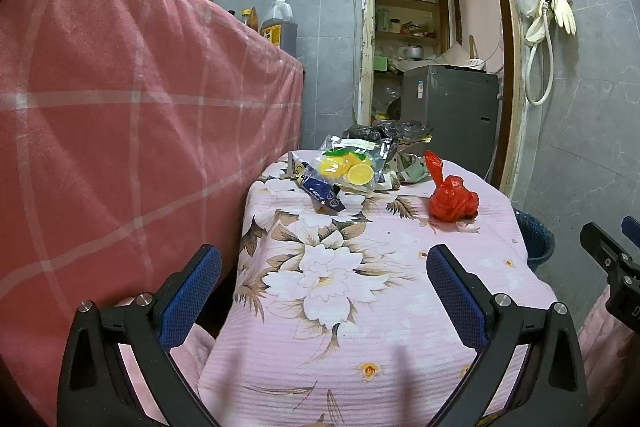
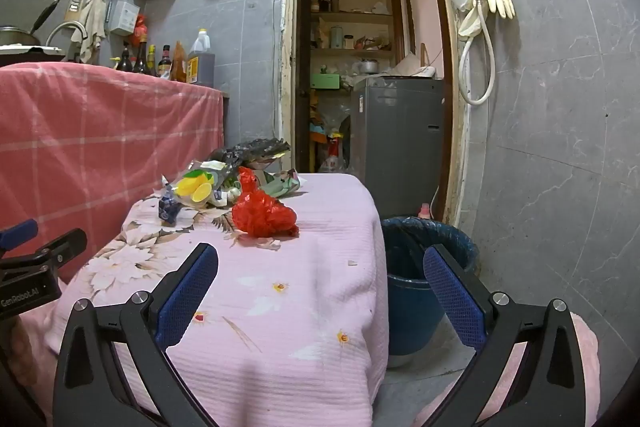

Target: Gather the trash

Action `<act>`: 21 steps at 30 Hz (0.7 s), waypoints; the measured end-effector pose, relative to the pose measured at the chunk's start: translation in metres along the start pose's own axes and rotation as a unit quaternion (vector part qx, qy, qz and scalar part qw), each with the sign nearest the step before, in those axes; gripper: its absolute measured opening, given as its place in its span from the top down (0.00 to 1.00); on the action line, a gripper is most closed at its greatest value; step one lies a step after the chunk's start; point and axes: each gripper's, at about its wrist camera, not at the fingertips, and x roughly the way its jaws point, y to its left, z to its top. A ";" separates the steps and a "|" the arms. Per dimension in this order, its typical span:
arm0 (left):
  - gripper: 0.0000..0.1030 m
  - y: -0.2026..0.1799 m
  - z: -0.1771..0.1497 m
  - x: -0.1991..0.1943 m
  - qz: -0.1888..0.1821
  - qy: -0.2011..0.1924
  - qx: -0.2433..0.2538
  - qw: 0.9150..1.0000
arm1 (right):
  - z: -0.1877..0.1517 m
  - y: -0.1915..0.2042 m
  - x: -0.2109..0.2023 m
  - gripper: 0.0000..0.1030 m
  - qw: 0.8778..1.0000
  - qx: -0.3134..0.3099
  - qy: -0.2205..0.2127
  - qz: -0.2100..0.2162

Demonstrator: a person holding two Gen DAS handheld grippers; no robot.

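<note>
Trash sits at the far end of the pink floral surface (image 1: pixel 360 327): red plastic bag (image 1: pixel 452 197) nearest, lemon-print wrapper (image 1: pixel 348 167) left of it, black bag (image 1: pixel 380 131) behind. Blue bin (image 2: pixel 416 291) on the floor right of the surface. Left gripper (image 1: pixel 324 267) and right gripper (image 2: pixel 320 267) both spread wide, holding nothing.

Left tongs (image 1: pixel 324 263) spread wide above floral cloth (image 1: pixel 360 307), red bag (image 1: pixel 452 199), lemon wrapper (image 1: pixel 348 167) beyond

Only "GenRobot.AI" can be read, printed in white on the left gripper (image 2: pixel 24 259) body
</note>
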 end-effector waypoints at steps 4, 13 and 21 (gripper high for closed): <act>0.02 0.000 0.000 0.000 0.000 0.000 0.000 1.000 | 0.000 0.001 0.000 0.00 1.000 0.000 0.001 0.001; 0.02 0.000 0.000 0.000 0.000 0.000 0.000 1.000 | 0.000 0.001 0.000 0.00 1.000 0.000 -0.001 0.000; 0.02 0.000 0.000 0.000 0.000 0.000 -0.001 1.000 | 0.000 0.001 0.000 0.00 1.000 -0.001 -0.001 0.000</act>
